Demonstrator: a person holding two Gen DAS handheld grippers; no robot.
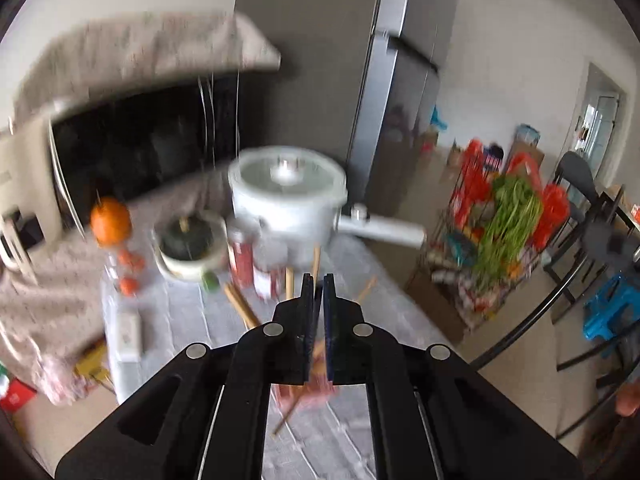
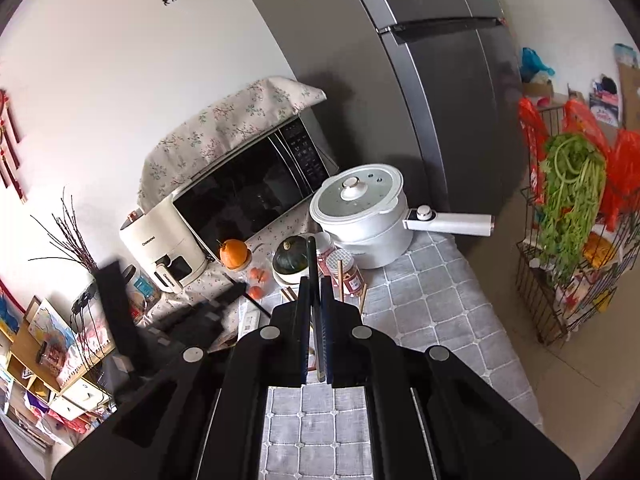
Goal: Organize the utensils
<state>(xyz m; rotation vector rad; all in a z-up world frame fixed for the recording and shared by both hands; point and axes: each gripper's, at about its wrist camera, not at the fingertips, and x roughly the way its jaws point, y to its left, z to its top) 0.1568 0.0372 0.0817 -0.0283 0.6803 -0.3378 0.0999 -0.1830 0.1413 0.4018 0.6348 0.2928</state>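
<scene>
The left wrist view is blurred by motion. My left gripper [image 1: 318,280] is shut with nothing clearly between its jaws. Several wooden chopsticks [image 1: 240,306] lie on the grey quilted tablecloth [image 1: 360,276] under and ahead of it. My right gripper [image 2: 316,282] is shut on a dark, thin utensil [image 2: 312,256] that sticks out forward between the jaws. More wooden chopsticks [image 2: 340,276] lie just ahead of the right gripper. The left gripper's black body [image 2: 192,316] shows blurred at the left of the right wrist view.
A white lidded pot [image 2: 360,208] with a long handle stands at the back, next to red-lidded jars [image 2: 344,268], a bowl holding a green squash [image 2: 288,260] and an orange [image 2: 233,253]. A microwave [image 2: 248,188], a fridge [image 2: 400,80] and a wire rack of greens [image 2: 572,200] stand around.
</scene>
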